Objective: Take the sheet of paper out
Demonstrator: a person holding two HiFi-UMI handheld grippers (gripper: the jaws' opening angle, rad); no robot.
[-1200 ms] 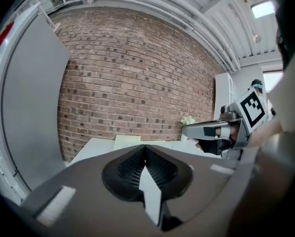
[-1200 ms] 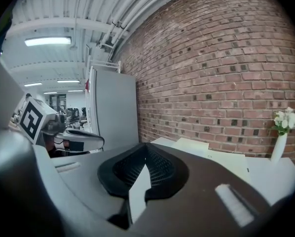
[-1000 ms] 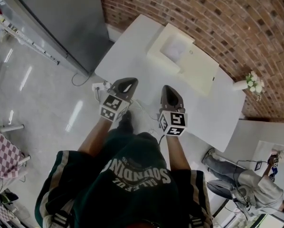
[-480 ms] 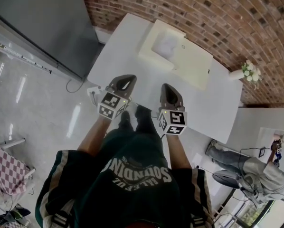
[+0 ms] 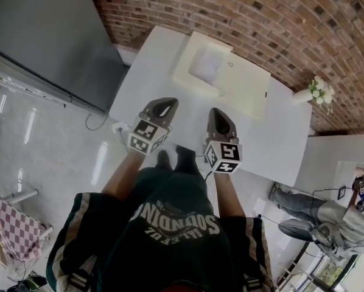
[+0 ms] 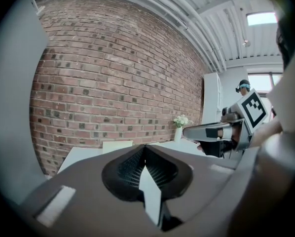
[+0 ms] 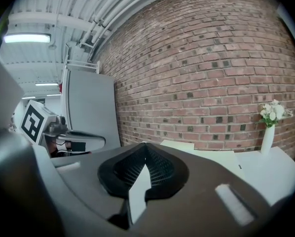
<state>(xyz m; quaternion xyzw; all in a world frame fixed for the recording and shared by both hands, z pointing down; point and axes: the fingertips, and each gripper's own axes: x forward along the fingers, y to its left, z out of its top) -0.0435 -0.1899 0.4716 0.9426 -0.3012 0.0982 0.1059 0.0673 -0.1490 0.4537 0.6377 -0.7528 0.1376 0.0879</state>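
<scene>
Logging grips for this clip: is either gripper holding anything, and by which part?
Nothing is held. The left gripper and the right gripper each have their jaws closed together with nothing between them.

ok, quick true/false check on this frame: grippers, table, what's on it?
1. The left gripper and the right gripper are both shut and empty. True.
2. The cream unit sits on the floor. False: it sits on the white table.
3. A vase of white flowers stands at the table's right end in the head view. True.
4. The right gripper holds a sheet of paper. False: nothing is between its jaws.
5. The wall behind the table is plain plaster. False: it is a brick wall.
</scene>
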